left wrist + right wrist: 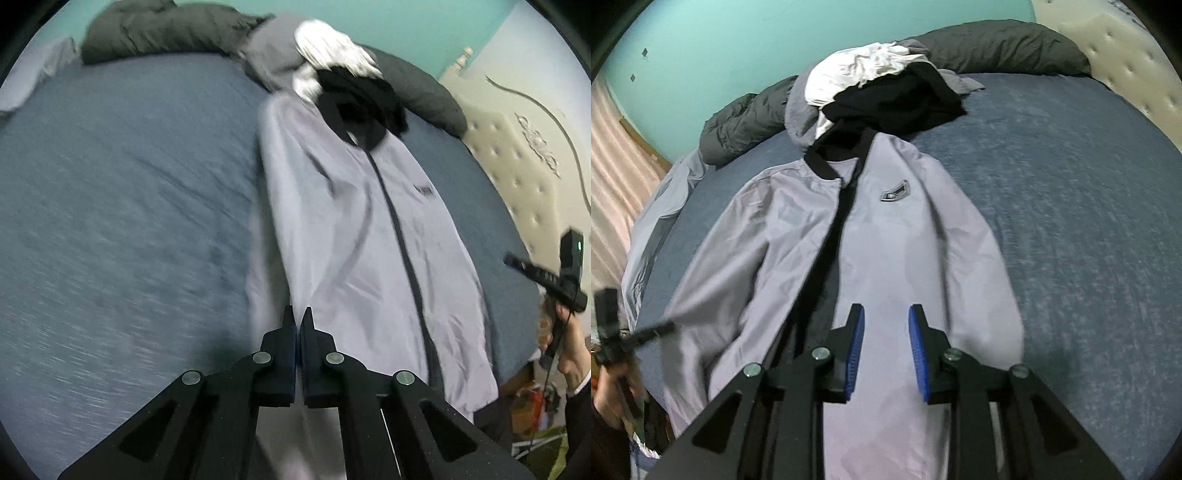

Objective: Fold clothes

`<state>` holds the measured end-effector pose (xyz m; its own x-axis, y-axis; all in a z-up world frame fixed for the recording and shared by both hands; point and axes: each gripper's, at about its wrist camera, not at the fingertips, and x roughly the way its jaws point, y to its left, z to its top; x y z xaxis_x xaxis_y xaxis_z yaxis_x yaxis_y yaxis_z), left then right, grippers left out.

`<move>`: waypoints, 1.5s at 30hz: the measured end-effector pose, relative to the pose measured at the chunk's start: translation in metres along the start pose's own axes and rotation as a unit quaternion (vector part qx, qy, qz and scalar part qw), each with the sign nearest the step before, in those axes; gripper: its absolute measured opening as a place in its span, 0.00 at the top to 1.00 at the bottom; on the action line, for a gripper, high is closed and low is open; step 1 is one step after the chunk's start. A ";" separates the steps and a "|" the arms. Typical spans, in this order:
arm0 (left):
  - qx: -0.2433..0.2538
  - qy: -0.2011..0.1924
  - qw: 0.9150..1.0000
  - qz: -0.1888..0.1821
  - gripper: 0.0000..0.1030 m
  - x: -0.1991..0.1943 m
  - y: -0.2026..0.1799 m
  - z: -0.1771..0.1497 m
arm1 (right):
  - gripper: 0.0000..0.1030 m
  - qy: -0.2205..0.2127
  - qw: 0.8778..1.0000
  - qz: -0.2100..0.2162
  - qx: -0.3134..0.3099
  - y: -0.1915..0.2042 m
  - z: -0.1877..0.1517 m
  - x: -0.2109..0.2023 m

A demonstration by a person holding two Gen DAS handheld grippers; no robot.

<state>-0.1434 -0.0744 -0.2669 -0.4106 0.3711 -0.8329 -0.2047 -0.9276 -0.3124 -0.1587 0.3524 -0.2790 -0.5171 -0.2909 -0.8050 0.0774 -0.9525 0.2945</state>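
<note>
A pale lilac jacket (351, 229) (886, 229) with a black collar, a black zip and a chest badge lies flat, front up, on the blue bed sheet (110, 203) (1071, 221). My left gripper (297, 318) hovers over the jacket's lower left edge. Its fingers are shut and nothing shows between them. My right gripper (886, 310) is open above the jacket's lower front, and its blue pads (857, 332) are bare. Each gripper shows in the other's view, held by a hand: the right gripper (517, 263) and the blurred left gripper (653, 330).
White, black and grey clothes (332, 55) (871, 81) are piled beyond the collar. A dark grey duvet (155, 33) (997, 48) runs along the far side. A cream tufted headboard (517, 155) stands to the right, and a pink curtain (613, 155) hangs to the left.
</note>
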 end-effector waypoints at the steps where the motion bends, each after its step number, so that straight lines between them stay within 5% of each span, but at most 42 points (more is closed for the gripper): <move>1: -0.002 -0.007 1.000 0.010 0.99 -0.009 0.008 0.007 | 0.76 0.002 1.000 -0.003 0.002 -0.004 -0.001 -0.001; 10: -0.016 -0.015 0.995 0.093 0.99 -0.051 0.080 0.060 | 0.69 0.040 0.998 -0.046 0.026 -0.048 -0.019 -0.001; 19: -0.013 0.004 0.991 0.131 0.99 -0.033 0.096 0.075 | 0.61 0.129 0.984 -0.076 0.091 -0.103 -0.059 0.031; 26: -0.021 0.001 0.991 0.130 0.99 -0.026 0.102 0.069 | 0.61 0.148 0.981 -0.030 0.120 -0.117 -0.081 0.057; 27: -0.021 0.001 0.991 0.129 0.99 -0.026 0.102 0.069 | 0.67 0.150 0.981 -0.026 0.118 -0.115 -0.083 0.060; 29: -0.021 -0.001 0.992 0.128 0.99 -0.025 0.101 0.070 | 0.88 0.148 0.982 -0.016 0.120 -0.113 -0.084 0.061; 31: -0.021 -0.002 0.992 0.128 0.99 -0.025 0.100 0.071 | 0.97 0.141 0.983 -0.011 0.117 -0.111 -0.083 0.059; 38: -0.016 -0.006 0.991 0.134 0.99 -0.028 0.100 0.075 | 0.99 0.058 0.995 -0.038 0.071 -0.107 -0.038 0.001; 45: -0.014 -0.013 0.990 0.142 0.99 -0.036 0.099 0.087 | 0.99 -0.018 0.993 -0.105 0.046 -0.133 0.047 -0.062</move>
<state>-0.2256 -0.1758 -0.2280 -0.4705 0.0957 -0.8772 -0.0533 -0.9954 -0.0800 -0.1768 0.5014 -0.2438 -0.5439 -0.0808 -0.8352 -0.1135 -0.9791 0.1686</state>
